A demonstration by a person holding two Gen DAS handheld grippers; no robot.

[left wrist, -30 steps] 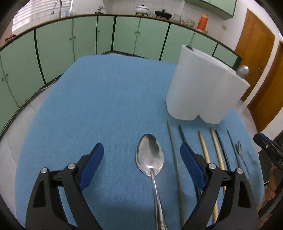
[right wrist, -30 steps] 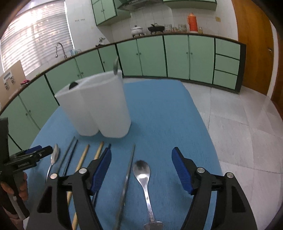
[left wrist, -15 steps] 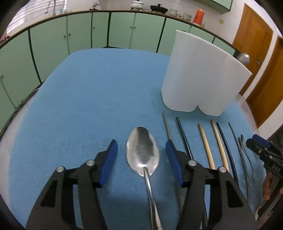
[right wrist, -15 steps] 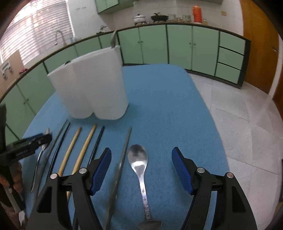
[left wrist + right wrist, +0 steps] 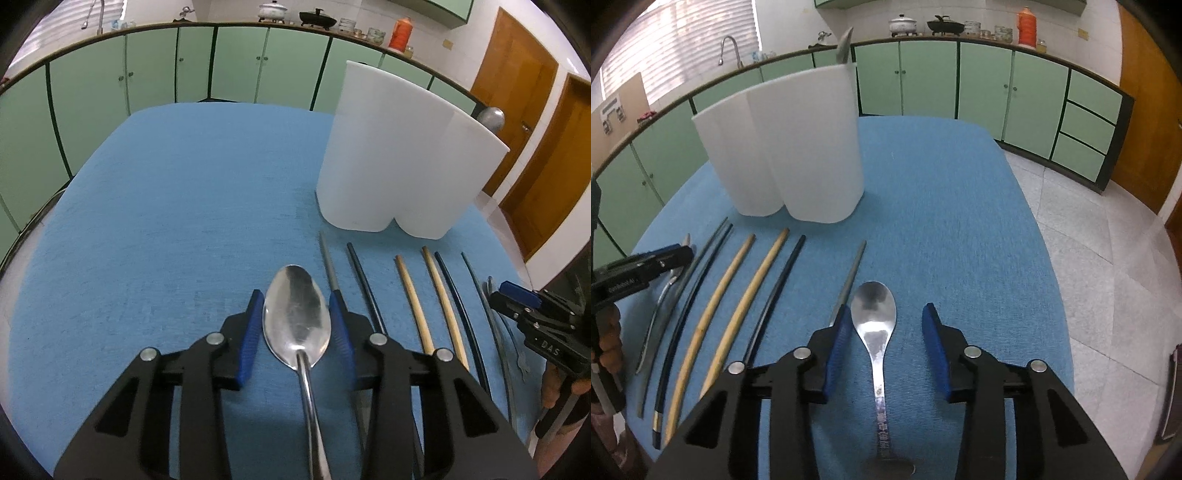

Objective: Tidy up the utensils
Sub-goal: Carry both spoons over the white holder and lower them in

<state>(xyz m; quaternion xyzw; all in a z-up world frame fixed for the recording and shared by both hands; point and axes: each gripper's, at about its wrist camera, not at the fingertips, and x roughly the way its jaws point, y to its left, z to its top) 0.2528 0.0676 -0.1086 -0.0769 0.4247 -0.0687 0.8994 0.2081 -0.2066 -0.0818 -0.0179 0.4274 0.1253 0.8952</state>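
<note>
Green kitchen cabinets [image 5: 155, 74] curve round the back of the room, and in front of them stands the bench [image 5: 166, 203], covered with a blue cloth. On its far part stands a white two-lobed utensil holder [image 5: 388, 166], upright, with the bowl of a steel spoon [image 5: 491, 118] poking above its rim.

The left hand-held gripper [image 5: 295, 299] points down at the near left end of a row of utensils lying on the cloth. Its jaws are closing, and the blue pads sit right against both edges of the bowl of the left-end spoon [image 5: 295, 317], which lies flat with its handle running back under the camera. The right hand-held gripper [image 5: 884, 314] points down at the opposite end of the row. Its jaws are closing too, but are not yet gripping: the right-end spoon [image 5: 873, 306] lies between them, close to the left pad, with cloth showing between the bowl and the right pad.

Between the two spoons six chopsticks lie side by side in front of the holder, tips towards it: a grey chopstick [image 5: 330, 266] just beside the left-end spoon, a black chopstick [image 5: 364, 280], two bamboo chopsticks [image 5: 413, 302] in the middle, then two more dark ones nearer the right-end spoon
</note>
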